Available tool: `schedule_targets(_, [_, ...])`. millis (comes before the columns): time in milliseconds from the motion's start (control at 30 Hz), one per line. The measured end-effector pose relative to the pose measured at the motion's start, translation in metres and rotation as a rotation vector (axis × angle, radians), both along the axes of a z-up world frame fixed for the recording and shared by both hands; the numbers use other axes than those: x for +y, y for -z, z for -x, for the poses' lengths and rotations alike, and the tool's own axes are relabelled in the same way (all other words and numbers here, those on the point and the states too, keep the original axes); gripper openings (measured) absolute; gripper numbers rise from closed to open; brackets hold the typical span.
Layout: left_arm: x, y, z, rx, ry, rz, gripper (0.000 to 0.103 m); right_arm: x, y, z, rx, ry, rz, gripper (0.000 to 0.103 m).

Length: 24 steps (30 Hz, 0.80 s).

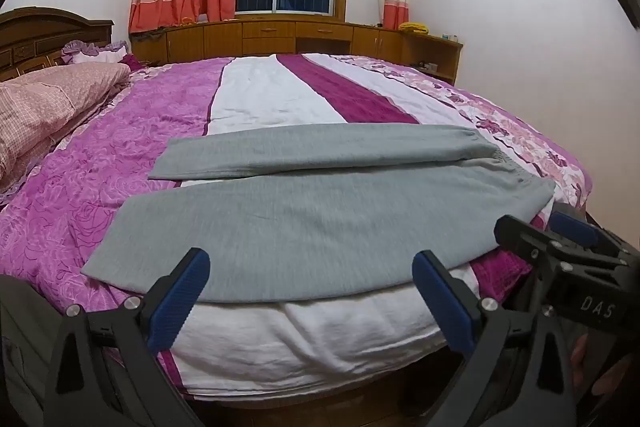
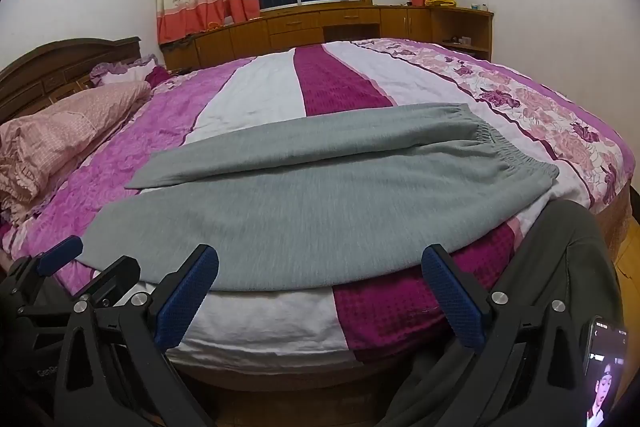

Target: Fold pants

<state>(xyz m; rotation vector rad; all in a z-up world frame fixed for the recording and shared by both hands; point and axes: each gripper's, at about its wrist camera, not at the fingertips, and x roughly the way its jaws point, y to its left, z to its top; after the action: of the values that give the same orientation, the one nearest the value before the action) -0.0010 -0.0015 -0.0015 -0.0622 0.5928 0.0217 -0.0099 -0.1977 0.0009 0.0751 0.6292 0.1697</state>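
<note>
Left wrist view: a pair of grey pants (image 1: 312,211) lies spread flat across the near side of a bed (image 1: 320,339), its two legs running side by side toward the left and the elastic waistband (image 1: 516,167) at the right. The left gripper (image 1: 310,287) hangs just short of the near leg's edge, its blue-padded fingers (image 1: 180,299) spread wide with nothing between them. The right gripper (image 1: 560,227) shows at the right edge, near the waistband end and clear of the cloth.

In the right wrist view the same garment fills the middle of the striped purple-and-white bedspread (image 2: 260,95), and the right gripper (image 2: 320,287) likewise stands with its jaws fully apart, empty, aimed down at the near hem of the fabric. A pink quilt (image 2: 68,131) sits bunched by the headboard, well apart from the pants.

No fold appears to have begun: the legs lie open, not stacked. The step in hand looks like the approach for the first fold. The next move likely calls for each gripper to pinch the near leg's edge, one toward the cuff and one toward the waist, then carry it over onto the far leg evenly, so the cloth does not bunch.
</note>
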Motion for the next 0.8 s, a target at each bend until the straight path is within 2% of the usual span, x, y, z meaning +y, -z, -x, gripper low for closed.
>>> schedule_targets(800, [-0.0017, 0.0016, -0.0006, 0.004, 0.001, 0.001, 0.103, 0.0001, -0.0014, 0.0024, -0.010, 0.006, 0.006, 0.098])
